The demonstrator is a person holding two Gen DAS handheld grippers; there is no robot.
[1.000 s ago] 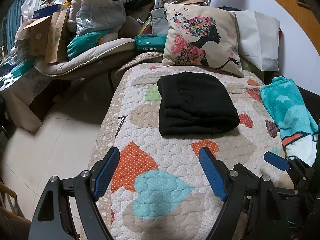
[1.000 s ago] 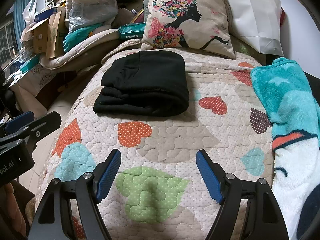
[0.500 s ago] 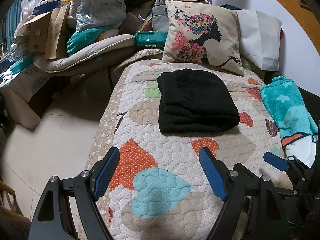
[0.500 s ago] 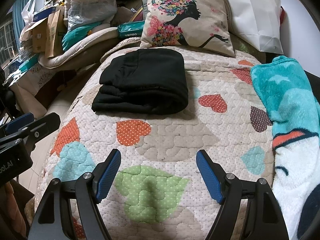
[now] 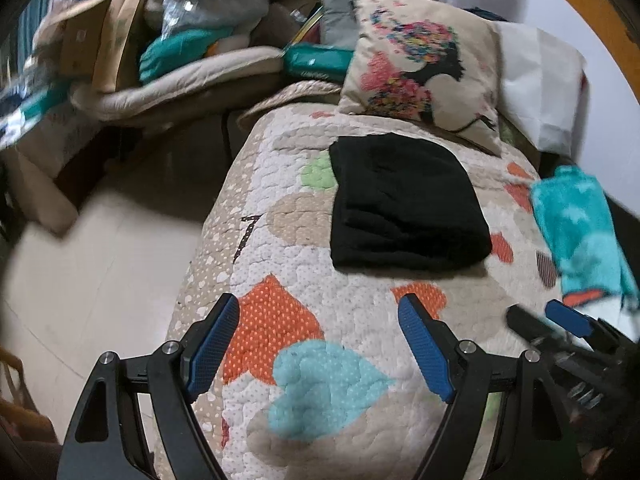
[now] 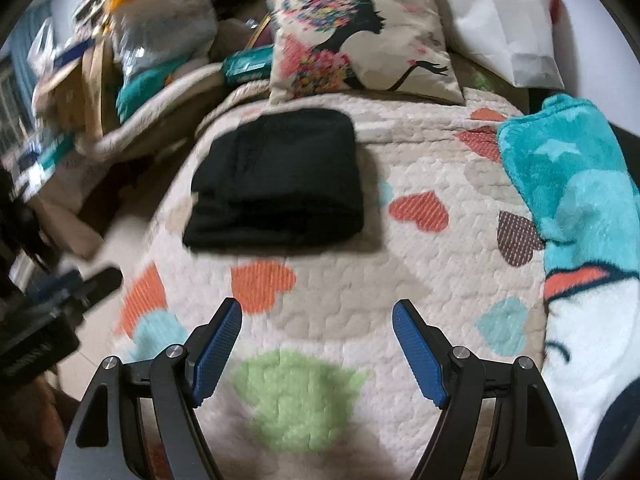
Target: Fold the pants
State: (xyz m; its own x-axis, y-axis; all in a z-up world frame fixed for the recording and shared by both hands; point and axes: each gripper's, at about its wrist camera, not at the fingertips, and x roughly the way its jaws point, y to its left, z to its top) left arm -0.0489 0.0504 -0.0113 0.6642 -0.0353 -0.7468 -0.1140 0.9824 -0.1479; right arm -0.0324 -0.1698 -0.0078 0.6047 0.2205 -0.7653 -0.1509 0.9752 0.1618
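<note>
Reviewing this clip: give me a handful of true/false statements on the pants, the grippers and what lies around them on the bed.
1. The black pants lie folded on the quilt. True.
2. The left gripper clamps the pants. False: its jaws are open, with only quilt between them.
3. The right gripper is open and empty. True.
4. The printed cushion lies on top of the pants. False: it sits beyond them.
5. A teal blanket lies right of the pants. True.
</note>
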